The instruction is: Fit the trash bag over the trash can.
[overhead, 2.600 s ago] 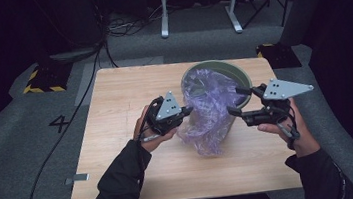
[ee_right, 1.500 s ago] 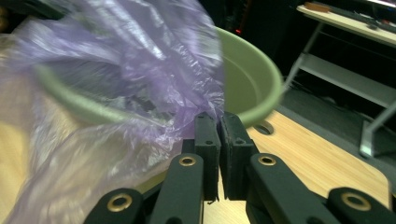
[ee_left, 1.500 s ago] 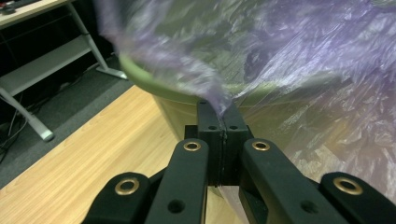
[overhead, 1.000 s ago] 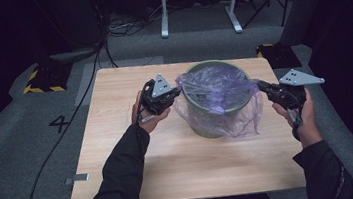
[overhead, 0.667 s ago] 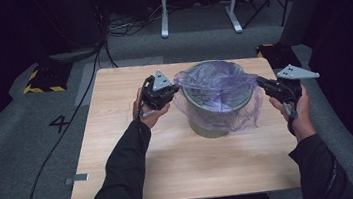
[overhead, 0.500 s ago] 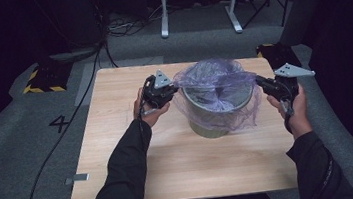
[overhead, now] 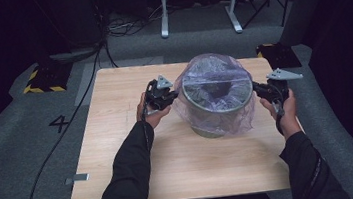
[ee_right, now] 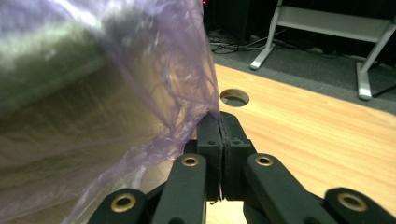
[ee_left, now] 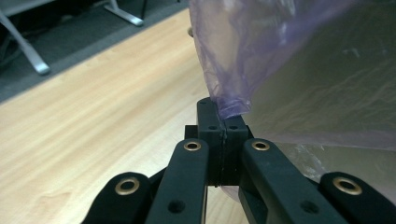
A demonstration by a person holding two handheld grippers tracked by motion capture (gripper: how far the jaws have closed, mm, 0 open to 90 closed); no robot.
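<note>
**Inspector A:** We record a round grey-green metal bin (overhead: 215,106) standing upright near the middle of the pale wooden table (overhead: 120,156), with a thin translucent purple plastic bag (overhead: 215,77) drawn over its mouth. Where do the tongs stand against it?

**Inspector B:** One on each side. The left gripper (overhead: 170,96) sits just beside the bin's left wall, the right gripper (overhead: 258,88) just beside its right wall, both near rim height. The bag's opening lies stretched between them, its span running across the table from one hand to the other. Neither hand is clearly nearer; we judge them about level.

**Inspector A:** State of the jaws?

**Inspector B:** In the left gripper view the jaws are pressed together on a gathered fold of the bag's edge (ee_left: 231,109). In the right gripper view they are likewise pinched on the film (ee_right: 205,116). The coming move, we judge, turns on carrying both pinched edges downward outside the rim.

**Inspector A:** What is hidden?

**Inspector B:** The far rim is veiled by film, so we cannot tell whether the bag has cleared it there. The bag's centre appears to sag into the bin, though the dark interior makes that uncertain. The bin's foot is half covered by hanging plastic.
</note>
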